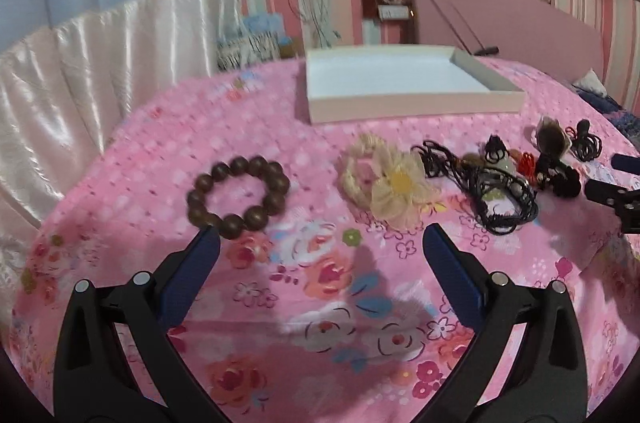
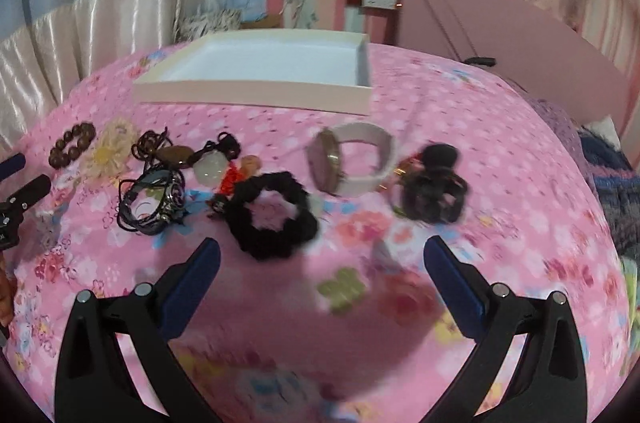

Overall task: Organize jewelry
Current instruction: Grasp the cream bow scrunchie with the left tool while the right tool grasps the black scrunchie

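A white shallow box [image 1: 400, 83] lies open at the back of the pink floral bedspread; it also shows in the right wrist view [image 2: 256, 71]. In front of it lie a brown bead bracelet [image 1: 238, 193], a cream flower hair tie [image 1: 386, 183] and tangled black cords [image 1: 492, 191]. The right wrist view shows a black scrunchie [image 2: 272, 215], a white-strapped watch [image 2: 352, 159] and a black claw clip [image 2: 434, 191]. My left gripper [image 1: 320, 243] is open and empty, near the bracelet. My right gripper [image 2: 322, 255] is open and empty, near the scrunchie.
A pink headboard [image 1: 520, 23] stands behind the box at the right. Cream satin curtains [image 1: 100, 63] hang at the left. A knitted blue and purple cloth [image 2: 608, 183] lies at the bed's right edge.
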`<state>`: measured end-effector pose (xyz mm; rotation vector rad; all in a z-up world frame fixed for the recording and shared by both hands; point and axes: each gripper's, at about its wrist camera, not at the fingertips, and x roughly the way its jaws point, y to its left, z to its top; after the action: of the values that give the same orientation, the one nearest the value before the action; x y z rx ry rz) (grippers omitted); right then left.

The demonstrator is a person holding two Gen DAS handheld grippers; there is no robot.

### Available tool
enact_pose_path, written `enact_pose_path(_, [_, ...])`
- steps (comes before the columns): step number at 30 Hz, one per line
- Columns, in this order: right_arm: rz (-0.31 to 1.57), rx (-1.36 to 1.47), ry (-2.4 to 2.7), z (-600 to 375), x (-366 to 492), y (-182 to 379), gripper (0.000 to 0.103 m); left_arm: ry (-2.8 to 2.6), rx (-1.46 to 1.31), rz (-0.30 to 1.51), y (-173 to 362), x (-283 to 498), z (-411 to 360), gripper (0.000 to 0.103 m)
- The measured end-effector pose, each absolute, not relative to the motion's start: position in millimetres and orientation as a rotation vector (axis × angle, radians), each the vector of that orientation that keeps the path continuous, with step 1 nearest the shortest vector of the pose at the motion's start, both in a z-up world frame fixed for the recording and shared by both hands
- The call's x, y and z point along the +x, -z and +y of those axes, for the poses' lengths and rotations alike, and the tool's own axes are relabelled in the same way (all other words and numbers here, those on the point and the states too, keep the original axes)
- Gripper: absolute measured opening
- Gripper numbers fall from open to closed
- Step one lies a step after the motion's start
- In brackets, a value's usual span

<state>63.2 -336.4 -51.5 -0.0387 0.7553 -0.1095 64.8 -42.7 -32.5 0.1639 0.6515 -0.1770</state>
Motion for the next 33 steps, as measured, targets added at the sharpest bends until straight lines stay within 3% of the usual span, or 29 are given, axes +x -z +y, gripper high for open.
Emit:
enact_pose_path(6, [0.853, -0.072, 0.094, -321.6, 95.8, 62.5, 0.099, 0.222, 0.096, 0.72, 32.8, 87.3, -44.4, 0.1])
enact_pose_path(11, [0.901, -0.001, 0.06, -329.7, 102.7, 69.7, 0.056, 0.235, 0.107, 0.728, 32.7, 97.4, -65.7, 0.1])
enact_pose_path(12, [0.892, 0.012, 0.065, -334.5, 101.9, 69.3, 0.036, 0.243, 0.108, 0.73, 33.1, 98.9, -69.5, 0.1])
enact_pose_path(13, [0.883, 0.018, 0.078, -338.0, 98.9, 68.6, 0.024, 0.251, 0.104, 0.733, 33.9, 100.4, -72.1, 0.1])
enact_pose_path(23, [0.809, 0.189, 0.002, -371.3, 70.0, 69.9, 0.021, 0.227, 0.083, 0.787, 46.8, 121.2, -77.3, 0.1])
enact_pose_path(31, [0.793, 0.154, 0.002, -364.0, 68.1, 66.4, 0.021, 0.209, 0.108, 0.84, 54.2, 131.1, -85.5, 0.1])
enact_pose_path(33, [0.792, 0.162, -0.001, -365.8, 67.9, 66.7, 0.021, 0.21, 0.114, 0.845, 54.6, 134.3, -87.4, 0.093])
